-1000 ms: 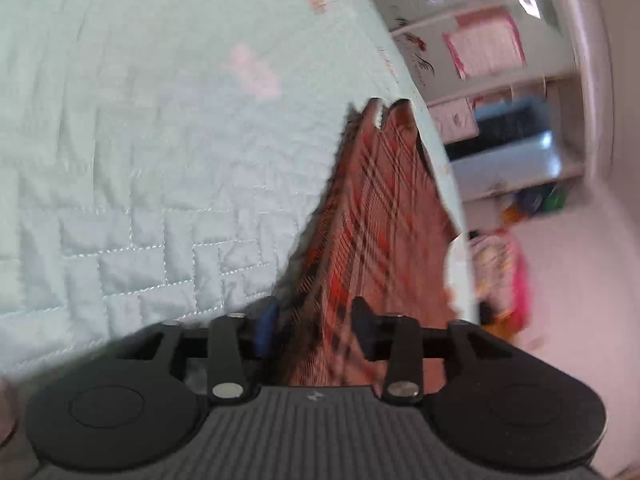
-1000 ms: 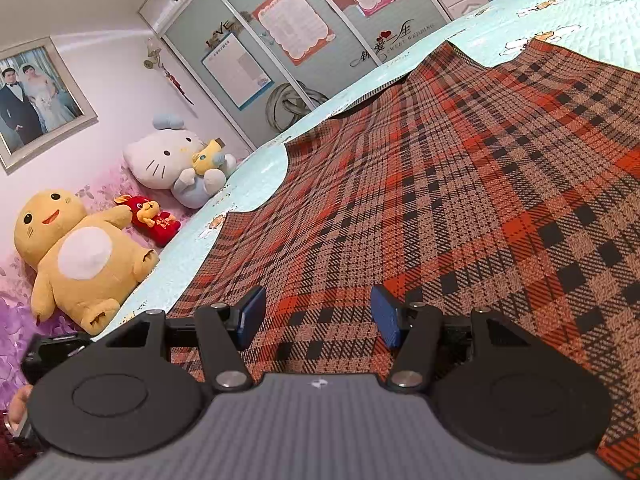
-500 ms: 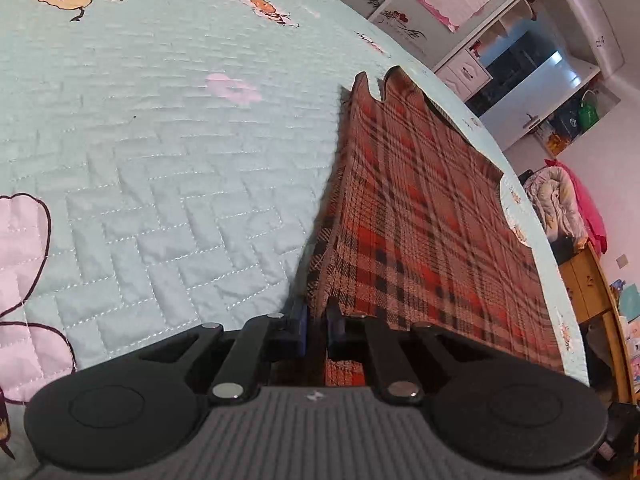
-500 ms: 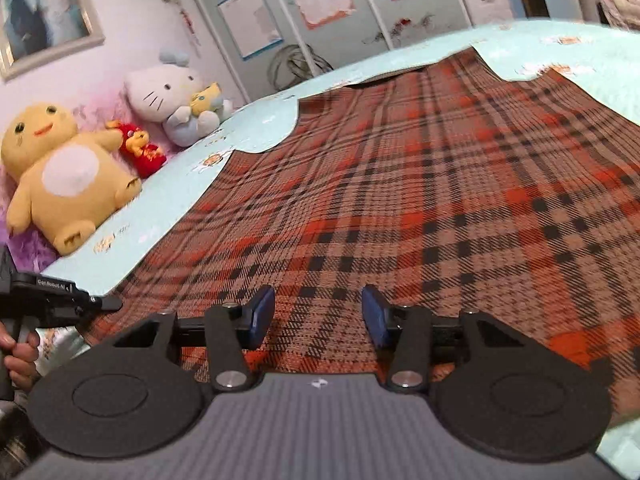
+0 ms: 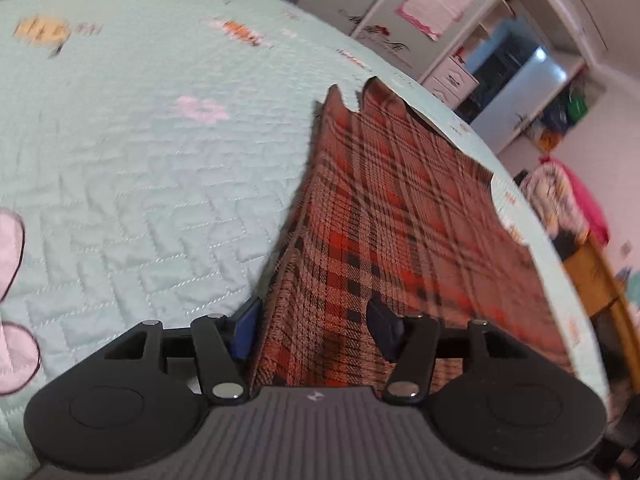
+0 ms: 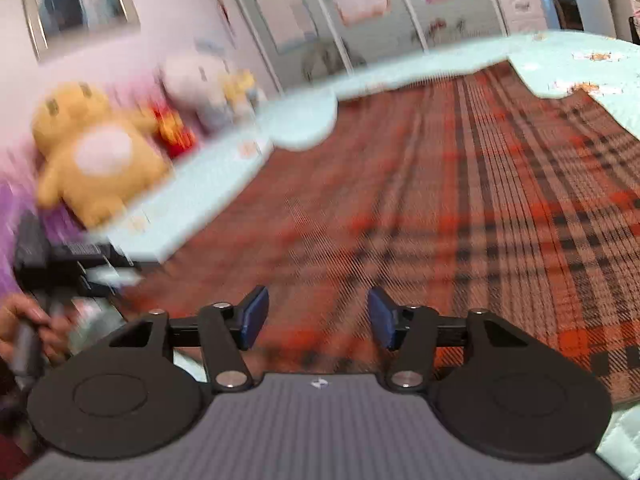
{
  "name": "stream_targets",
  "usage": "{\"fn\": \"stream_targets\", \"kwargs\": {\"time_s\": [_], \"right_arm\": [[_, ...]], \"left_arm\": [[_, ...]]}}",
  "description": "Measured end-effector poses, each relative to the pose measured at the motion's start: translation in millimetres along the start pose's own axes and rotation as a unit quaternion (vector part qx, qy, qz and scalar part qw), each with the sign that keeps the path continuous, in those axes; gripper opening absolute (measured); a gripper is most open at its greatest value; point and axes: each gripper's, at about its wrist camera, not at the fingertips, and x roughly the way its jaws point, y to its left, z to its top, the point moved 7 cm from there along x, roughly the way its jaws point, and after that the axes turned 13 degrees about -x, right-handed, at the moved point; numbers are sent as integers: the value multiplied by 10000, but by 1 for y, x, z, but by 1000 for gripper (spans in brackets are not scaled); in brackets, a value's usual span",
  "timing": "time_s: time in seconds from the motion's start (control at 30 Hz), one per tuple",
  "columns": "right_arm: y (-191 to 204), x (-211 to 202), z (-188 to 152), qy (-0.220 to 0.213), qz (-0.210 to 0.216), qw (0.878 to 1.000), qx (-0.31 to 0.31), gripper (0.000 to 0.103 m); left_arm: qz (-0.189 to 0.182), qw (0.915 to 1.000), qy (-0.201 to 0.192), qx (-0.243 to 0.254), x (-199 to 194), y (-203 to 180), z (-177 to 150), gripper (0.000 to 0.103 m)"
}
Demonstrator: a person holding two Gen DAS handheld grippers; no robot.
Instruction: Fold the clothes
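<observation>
A red, brown and black plaid cloth lies spread flat on the pale green quilted bed. My left gripper hovers at the cloth's near left edge. Its jaws are opening, the cloth's edge runs between them, and the blue pads stand off the fabric. In the right wrist view the same plaid cloth fills the bed ahead. My right gripper is low over its near hem with the jaws opening. The cloth lies under the gap and the pads do not press it.
Plush toys sit at the head of the bed: a yellow one and a white one. A person's hand holds the other gripper at the left. Wardrobe doors and a wooden bed frame border the bed.
My left gripper closed on the cloth's left edge half a second ago and has opened again, releasing it. Both views have swung and rolled; the right gripper's jaws narrowed slightly, then widened.
</observation>
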Motion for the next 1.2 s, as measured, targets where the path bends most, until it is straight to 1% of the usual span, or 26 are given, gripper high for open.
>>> {"fn": "stream_targets", "kwargs": {"time_s": [0.07,0.13,0.17,0.23,0.37,0.47,0.57,0.63,0.77,0.93,1.0,1.07,1.2], "right_arm": [[-1,1,5,-29,28,9999,113,56],[-3,-1,19,-213,137,9993,288,56],[-4,-2,27,-318,200,9986,381,56],[-6,2,46,-458,174,9982,332,56],[-8,24,76,-537,213,9980,237,56],[-8,51,90,-343,136,9993,52,56],[-7,80,105,-225,274,9993,77,56],[-2,100,116,-140,294,9995,-58,56],[23,141,146,65,353,9976,-600,56],[67,198,189,211,241,9911,-1291,57],[86,227,203,316,94,9869,-1582,60],[102,261,211,444,-87,9822,-1824,60],[113,321,208,885,-516,9730,-2067,60]], "left_arm": [[35,9998,-59,193,3,-3,-2,58],[2,9997,-97,225,5,-2,-1,58],[-40,9998,-99,156,6,-1,1,58],[-128,9999,-90,10,6,2,5,58],[-280,9994,21,-192,8,7,12,58],[-362,9992,21,-153,11,7,14,58],[-370,9993,-8,7,14,3,14,56],[-354,9993,-24,146,16,0,13,56],[-430,9988,-77,237,17,0,10,56],[-512,9979,-176,359,18,0,8,56],[-555,9978,-161,329,18,1,9,55],[-581,9978,-143,291,19,1,9,52],[-564,9974,-149,420,20,-2,9,49]]}}
